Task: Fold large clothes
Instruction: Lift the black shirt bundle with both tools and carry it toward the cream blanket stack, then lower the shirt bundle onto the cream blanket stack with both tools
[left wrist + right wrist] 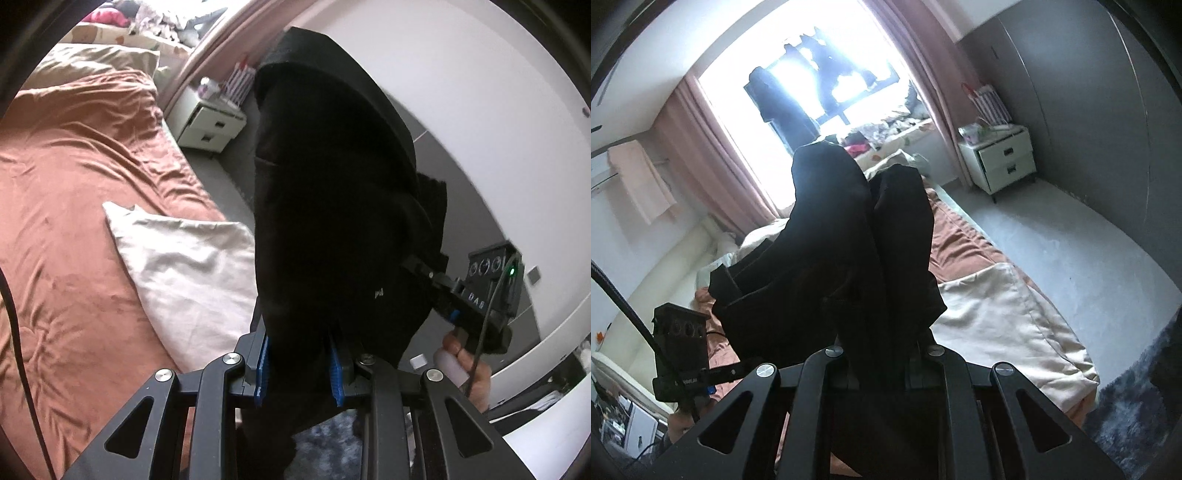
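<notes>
Both grippers have hold of the same black garment (332, 221) and it's lifted up in the air above the bed, not lying flat at all. The left gripper (299, 369) has its blue-padded fingers (261, 369) clamped on a bunch of the fabric, which billows up and blocks most of that view. The right gripper (882, 354) is pinched on the cloth too, with two dark lobes of it (849, 229) standing up in front of the bright window (798, 88). Below is the rust-orange bedspread (74, 184) with a cream pillow (184, 273) on it. The white nightstand (1001, 158) sits by the pink curtain (713, 155), well apart from the garment.
</notes>
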Demonstrator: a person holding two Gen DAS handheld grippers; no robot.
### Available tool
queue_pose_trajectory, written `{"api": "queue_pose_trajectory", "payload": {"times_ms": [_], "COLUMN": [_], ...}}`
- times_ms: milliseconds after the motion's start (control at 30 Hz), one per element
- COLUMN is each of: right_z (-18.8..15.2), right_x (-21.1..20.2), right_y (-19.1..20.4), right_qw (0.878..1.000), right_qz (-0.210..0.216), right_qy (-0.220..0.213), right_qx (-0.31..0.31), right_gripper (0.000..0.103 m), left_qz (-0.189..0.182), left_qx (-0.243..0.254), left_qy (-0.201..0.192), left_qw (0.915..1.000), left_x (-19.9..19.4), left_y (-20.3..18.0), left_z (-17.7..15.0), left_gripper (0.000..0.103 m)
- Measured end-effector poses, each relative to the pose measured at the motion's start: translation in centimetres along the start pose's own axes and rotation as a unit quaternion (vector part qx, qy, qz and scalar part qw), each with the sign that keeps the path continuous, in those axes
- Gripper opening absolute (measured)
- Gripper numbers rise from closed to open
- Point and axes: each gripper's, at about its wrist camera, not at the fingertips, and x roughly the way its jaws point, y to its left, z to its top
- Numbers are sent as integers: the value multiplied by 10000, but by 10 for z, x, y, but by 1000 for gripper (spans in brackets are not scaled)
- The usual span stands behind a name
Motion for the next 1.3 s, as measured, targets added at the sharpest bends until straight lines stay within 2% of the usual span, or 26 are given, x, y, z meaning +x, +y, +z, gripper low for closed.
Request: {"api": "queue_pose_trajectory", "payload": {"times_ms": [300,600,700,800,933,1067,1100,1133,1200,1300], "right_z": [27,53,57,55,53,67,72,76,84,79], "right_x": [60,134,159,184,209,198,188,176,147,97], "right_y": [-15,-37,-46,-58,-73,-69,-66,-63,-56,-50], "right_qw": [9993,9945,9910,9843,9722,9722,9727,9731,9752,9768], "right_qz": [-218,-513,-624,-752,-1010,-942,-1030,-1194,-1373,-1334], "right_qy": [213,809,1035,1261,1527,1443,1388,1314,1121,880], "right_qx": [204,415,570,982,1459,1585,1551,1465,1327,1423], "right_gripper": [10,10,10,11,20,25,34,47,61,62], "left_qz": [176,425,496,588,753,811,837,839,845,876], "left_qx": [-195,-483,-616,-703,-813,-676,-622,-608,-562,-458], "left_qy": [268,605,744,880,1182,1215,1172,1148,1154,1221], "left_qw": [9993,9961,9941,9919,9868,9870,9876,9880,9881,9876], "left_x": [46,98,116,131,153,151,148,146,143,143], "left_y": [44,102,122,140,164,167,165,165,163,156], "left_z": [25,42,44,44,39,44,47,48,51,49], "left_gripper": [27,28,28,28,33,49,51,51,54,55]}}
